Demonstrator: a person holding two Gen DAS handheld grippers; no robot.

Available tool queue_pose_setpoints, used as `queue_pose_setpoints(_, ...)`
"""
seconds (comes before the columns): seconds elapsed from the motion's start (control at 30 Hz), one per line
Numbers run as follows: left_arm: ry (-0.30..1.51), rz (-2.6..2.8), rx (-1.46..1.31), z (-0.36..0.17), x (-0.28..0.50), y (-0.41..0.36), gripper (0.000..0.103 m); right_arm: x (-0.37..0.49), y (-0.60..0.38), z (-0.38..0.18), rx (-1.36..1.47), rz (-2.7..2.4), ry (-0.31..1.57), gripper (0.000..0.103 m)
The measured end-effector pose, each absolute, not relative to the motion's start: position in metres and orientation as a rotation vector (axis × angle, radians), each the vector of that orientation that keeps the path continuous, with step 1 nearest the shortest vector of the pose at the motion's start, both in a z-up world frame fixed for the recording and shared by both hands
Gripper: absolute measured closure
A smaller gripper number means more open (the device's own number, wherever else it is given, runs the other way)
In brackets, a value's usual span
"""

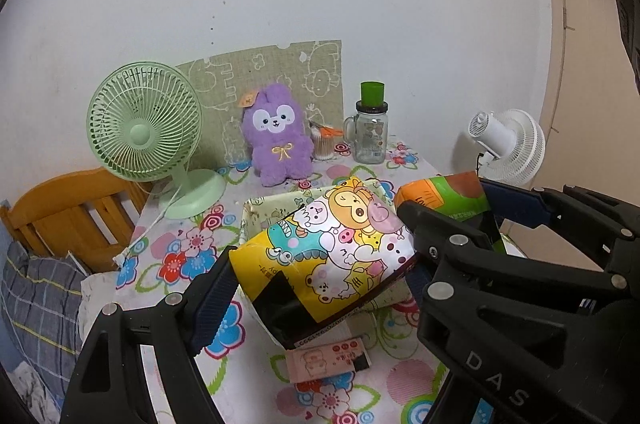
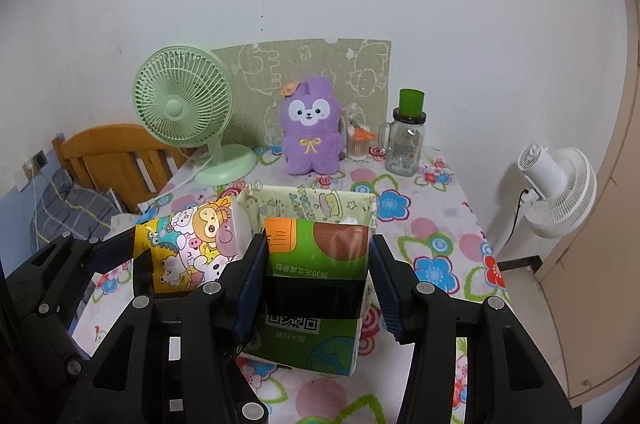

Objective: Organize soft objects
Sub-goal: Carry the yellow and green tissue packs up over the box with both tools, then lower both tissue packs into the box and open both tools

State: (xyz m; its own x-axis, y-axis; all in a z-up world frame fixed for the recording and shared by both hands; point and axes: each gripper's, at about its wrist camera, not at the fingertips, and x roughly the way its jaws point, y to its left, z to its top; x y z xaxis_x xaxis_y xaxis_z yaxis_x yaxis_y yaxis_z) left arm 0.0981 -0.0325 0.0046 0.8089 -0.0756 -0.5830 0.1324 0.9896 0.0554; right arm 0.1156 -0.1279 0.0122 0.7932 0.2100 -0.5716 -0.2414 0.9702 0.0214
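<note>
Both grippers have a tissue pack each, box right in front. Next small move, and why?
Probably carry the green tissue pack, clamped in the right gripper, forward over the open box and lower it in: the box lies just beyond it and looks mostly empty. The left gripper holds the cartoon pack alongside.

- The left hand-held gripper (image 1: 324, 276) is clamped on a yellow cartoon-print tissue pack (image 1: 332, 252), held tilted above the flowered counter (image 1: 176, 256).
- The right hand-held gripper (image 1: 448, 200) grips a green and orange tissue pack (image 1: 444, 196) just beside it.
- An open fabric box (image 1: 272, 208) sits under both packs.
- A purple plush (image 1: 278, 136), a green fan (image 1: 144, 124) and a glass jar (image 1: 370, 132) stand behind.
</note>
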Motion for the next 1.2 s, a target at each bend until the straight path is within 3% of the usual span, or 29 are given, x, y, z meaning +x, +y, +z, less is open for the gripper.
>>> queue_pose_setpoints(1.2,0.737,-0.088,0.055,-0.044,0.206,-0.018,0.018,0.226,-0.116,-0.036,-0.034,0.239,0.722,0.049)
